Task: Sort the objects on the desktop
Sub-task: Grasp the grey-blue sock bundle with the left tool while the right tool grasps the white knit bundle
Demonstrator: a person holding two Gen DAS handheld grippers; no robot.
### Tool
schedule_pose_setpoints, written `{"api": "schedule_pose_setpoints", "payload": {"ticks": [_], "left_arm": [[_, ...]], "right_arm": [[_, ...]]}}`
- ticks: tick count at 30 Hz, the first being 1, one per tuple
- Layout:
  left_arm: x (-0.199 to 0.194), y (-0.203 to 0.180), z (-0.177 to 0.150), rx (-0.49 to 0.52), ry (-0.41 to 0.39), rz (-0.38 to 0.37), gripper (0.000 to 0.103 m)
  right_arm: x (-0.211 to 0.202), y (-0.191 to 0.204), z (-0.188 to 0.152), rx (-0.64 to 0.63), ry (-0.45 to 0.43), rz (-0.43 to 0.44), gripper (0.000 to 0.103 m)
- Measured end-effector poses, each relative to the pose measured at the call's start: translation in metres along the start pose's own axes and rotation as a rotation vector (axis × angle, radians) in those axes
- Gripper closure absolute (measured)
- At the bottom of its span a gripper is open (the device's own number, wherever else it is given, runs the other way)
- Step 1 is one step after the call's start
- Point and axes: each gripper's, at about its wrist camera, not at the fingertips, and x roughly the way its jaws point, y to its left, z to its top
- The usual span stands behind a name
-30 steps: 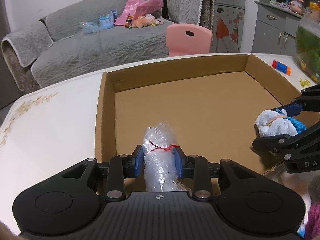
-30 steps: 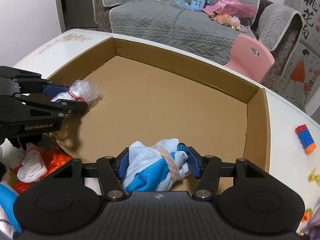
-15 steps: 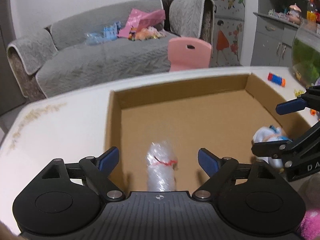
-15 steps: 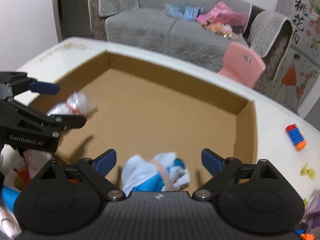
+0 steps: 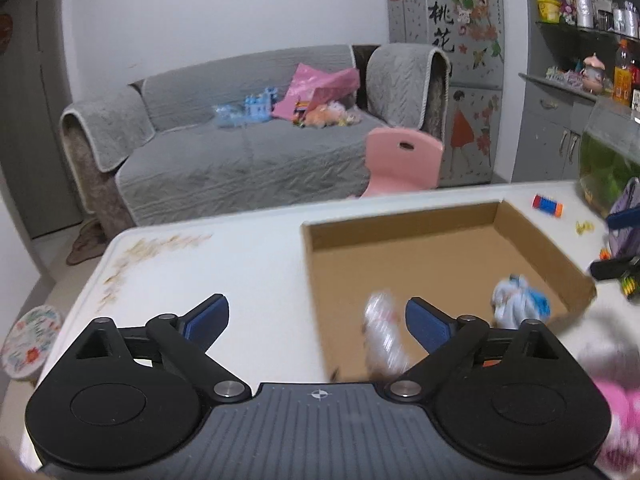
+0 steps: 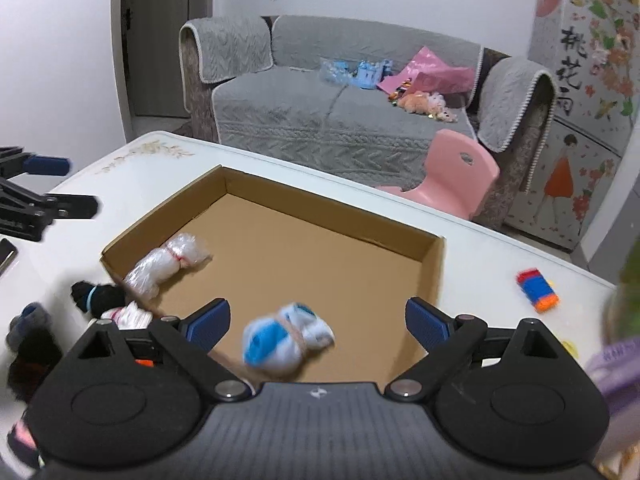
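Your left gripper (image 5: 316, 320) is still spreading its jaws, and nothing sits between the ribbed blue pads (image 5: 208, 318); the matte black linkage arms carry small steel pivot pins. Its side shows at the left edge of the right wrist view, but any lettering there is too blurred to read. To the right of it lies the shallow corrugated cardboard box (image 6: 168, 208), brown, square-cornered, open on top, resting on your glossy white table (image 6: 120, 160) with a faint gold floral print. Inside the box, near its left wall, rests the clear plastic bundle (image 6: 168, 266), crinkled and pinched by a red tie. Further right, close to the box's near edge, sits the white and blue knitted cloth bundle (image 6: 288, 340), bound with a pale braided band. Your right gripper (image 6: 318, 322) hangs over it with jaws opening, pads clear of the cloth. Right again, on the table, lies a ridged foam block (image 6: 536, 290) in red, blue and orange. Behind stands a floral-papered fridge (image 6: 584, 92) bearing black brush characters 桃花.
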Motion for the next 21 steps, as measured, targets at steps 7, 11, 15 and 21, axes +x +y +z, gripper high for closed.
{"api": "schedule_pose_setpoints", "payload": {"ticks": [7, 11, 15, 21], "left_arm": [[-0.036, 0.015, -0.045, 0.058, 0.06, 0.059, 0.005], [-0.037, 0.019, -0.068, 0.077, 0.111, 0.083, 0.005], [-0.035, 0.018, -0.089, 0.114, 0.142, 0.079, 0.005], [-0.029, 0.015, -0.108, 0.161, 0.176, 0.064, 0.005]], "right_arm": [[-0.027, -0.006, -0.032, 0.025, 0.018, 0.01, 0.008], [-0.027, -0.009, -0.05, 0.032, 0.045, 0.013, 0.008], [-0.025, -0.012, -0.064, 0.05, 0.068, 0.015, 0.008], [-0.022, -0.016, -0.079, 0.062, 0.088, 0.022, 0.008]]}}
